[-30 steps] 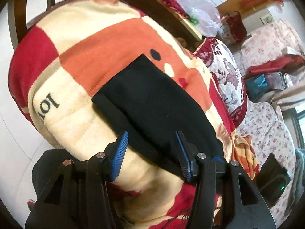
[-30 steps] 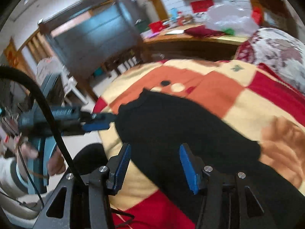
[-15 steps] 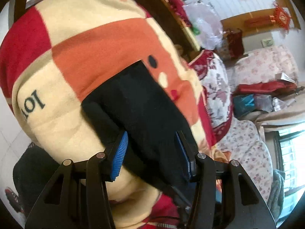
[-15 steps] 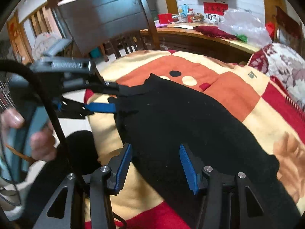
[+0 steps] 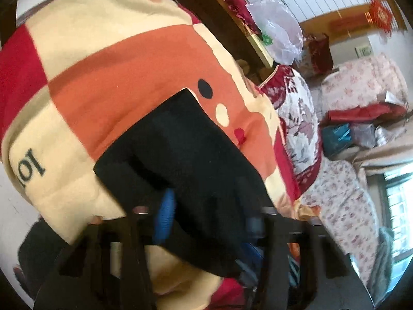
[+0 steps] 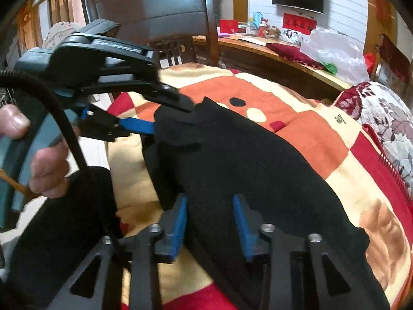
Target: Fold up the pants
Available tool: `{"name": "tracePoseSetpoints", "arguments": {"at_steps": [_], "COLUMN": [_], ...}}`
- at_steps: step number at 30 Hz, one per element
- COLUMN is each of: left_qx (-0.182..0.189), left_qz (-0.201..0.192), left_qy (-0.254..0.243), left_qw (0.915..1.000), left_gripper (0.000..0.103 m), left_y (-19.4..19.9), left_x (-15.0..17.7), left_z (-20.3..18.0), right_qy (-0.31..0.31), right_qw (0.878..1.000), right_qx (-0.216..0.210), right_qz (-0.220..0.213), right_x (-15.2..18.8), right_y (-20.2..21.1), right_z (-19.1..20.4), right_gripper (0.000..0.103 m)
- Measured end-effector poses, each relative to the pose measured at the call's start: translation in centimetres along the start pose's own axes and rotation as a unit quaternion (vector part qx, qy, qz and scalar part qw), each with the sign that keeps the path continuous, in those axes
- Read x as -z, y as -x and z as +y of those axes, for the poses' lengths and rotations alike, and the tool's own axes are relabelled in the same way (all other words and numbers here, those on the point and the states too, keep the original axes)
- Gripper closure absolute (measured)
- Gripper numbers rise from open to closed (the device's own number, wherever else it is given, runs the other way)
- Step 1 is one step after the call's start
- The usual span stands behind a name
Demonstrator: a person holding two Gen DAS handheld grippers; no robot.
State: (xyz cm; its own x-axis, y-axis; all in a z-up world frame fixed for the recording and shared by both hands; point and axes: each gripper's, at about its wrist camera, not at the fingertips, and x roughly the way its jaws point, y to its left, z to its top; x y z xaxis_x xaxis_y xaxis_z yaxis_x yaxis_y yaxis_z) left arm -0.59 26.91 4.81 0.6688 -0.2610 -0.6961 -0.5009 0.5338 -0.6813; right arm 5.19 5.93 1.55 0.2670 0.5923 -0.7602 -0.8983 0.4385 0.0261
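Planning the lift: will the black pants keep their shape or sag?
Likely floppy: the pants bunch into soft folds near the left gripper. Probably drape off an edge, as they follow the blanket's curve. The thick, matte cloth seems unlikely to slip.

Both wrist fisheyes look closely down their fingers, sharing the black fabric pants (image 5: 185,160) (image 6: 245,170) on the checked fleece blanket (image 5: 116,59) (image 6: 335,139).

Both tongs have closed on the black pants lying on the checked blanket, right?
Not quite. Only the left tongs pinch the edge of the black pants, seen in the right wrist view. The right tongs are open, their blue pads astride the fabric without clamping it. The pants do lie on the checked blanket.
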Motion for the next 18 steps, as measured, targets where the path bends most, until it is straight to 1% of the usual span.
{"name": "tracePoseSetpoints", "arguments": {"at_steps": [1, 2, 3, 4, 5, 7, 8, 11, 14, 16, 17, 18], "left_qx": [0.001, 0.006, 0.009, 0.011, 0.011, -0.002, -0.012, -0.045, -0.069, -0.087, -0.101, -0.113], "left_qz": [-0.005, -0.011, -0.016, -0.021, -0.027, -0.039, -0.037, -0.016, -0.015, -0.023, -0.030, -0.037], "left_qy": [-0.008, -0.013, -0.015, -0.017, -0.021, -0.028, -0.032, -0.028, -0.042, -0.060, -0.073, -0.086], "left_qw": [1.0000, 0.9998, 0.9997, 0.9996, 0.9994, 0.9988, 0.9987, 0.9985, 0.9966, 0.9941, 0.9918, 0.9892], "left_gripper": [0.081, 0.083, 0.085, 0.087, 0.087, 0.087, 0.087, 0.087, 0.087, 0.086, 0.081, 0.078], "left_y": [0.3, 0.7, 1.2, 1.8, 2.4, 3.1, 3.0, 1.5, 1.1, 1.5, 1.8, 2.1], "left_x": [0.1, 0.2, 0.3, 0.5, 0.7, 1.0, 1.1, 1.3, 1.9, 2.3, 2.5, 2.7], "left_z": [-0.1, -0.1, -0.1, -0.1, 0.0, 0.4, 0.7, 1.9, 2.0, 1.1, 0.6, 0.1], "right_qy": [-0.010, -0.021, -0.028, -0.034, -0.038, -0.043, -0.042, -0.040, -0.073, -0.102, -0.112, -0.120], "right_qw": [1.000, 1.000, 0.999, 0.999, 0.998, 0.997, 0.997, 0.997, 0.993, 0.988, 0.986, 0.984], "right_qx": [-0.010, -0.023, -0.033, -0.043, -0.049, -0.062, -0.062, -0.067, -0.091, -0.116, -0.124, -0.130], "right_qz": [-0.002, -0.004, -0.003, -0.002, -0.001, -0.002, -0.002, 0.010, 0.014, 0.014, 0.012, 0.009], "right_x": [-0.1, -0.2, -0.2, -0.2, -0.3, -0.3, -0.3, -0.1, 0.5, 0.6, 0.6, 0.7], "right_y": [0.3, 0.6, 0.8, 1.0, 1.2, 1.5, 1.5, 0.6, -0.2, 0.3, 0.7, 1.1], "right_z": [-0.2, -0.5, -0.6, -0.7, -0.6, -0.3, 0.0, 0.5, -0.3, -1.1, -1.5, -1.8], "right_gripper": [0.084, 0.090, 0.095, 0.096, 0.096, 0.096, 0.096, 0.096, 0.095, 0.092, 0.088, 0.077]}}
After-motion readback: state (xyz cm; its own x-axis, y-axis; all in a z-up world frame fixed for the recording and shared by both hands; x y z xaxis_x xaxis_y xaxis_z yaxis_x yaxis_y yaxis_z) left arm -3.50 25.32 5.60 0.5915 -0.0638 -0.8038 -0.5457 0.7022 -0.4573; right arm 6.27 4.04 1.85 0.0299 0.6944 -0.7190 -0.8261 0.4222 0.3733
